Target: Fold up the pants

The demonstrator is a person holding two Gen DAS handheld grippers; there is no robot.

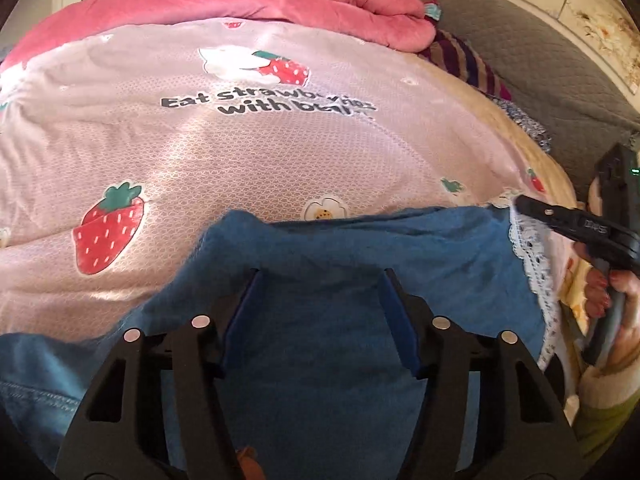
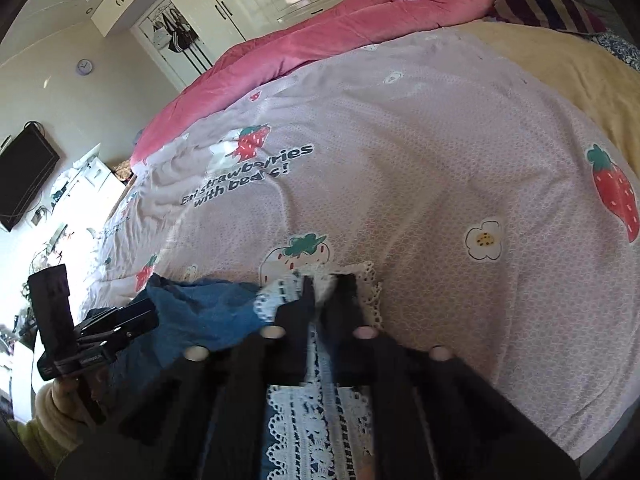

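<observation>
Blue denim pants (image 1: 320,248) with a white lace hem (image 1: 528,248) lie on the pink strawberry bedspread (image 1: 240,152). My left gripper (image 1: 320,280) is open, its blue-padded fingers (image 1: 244,304) spread over the blue cloth. My right gripper (image 2: 324,288) is shut on the lace hem (image 2: 312,420) of the pants; blue cloth (image 2: 208,312) trails to its left. The right gripper also shows at the right edge of the left wrist view (image 1: 520,202), at the hem. The left gripper shows at the left of the right wrist view (image 2: 152,312).
A rolled pink quilt (image 1: 260,0) lies along the far side of the bed. A striped cloth (image 1: 464,60) and a grey mat (image 1: 540,40) are at the far right. Wardrobes (image 2: 248,0), a wall screen (image 2: 24,172) and a cluttered desk (image 2: 80,192) stand beyond the bed.
</observation>
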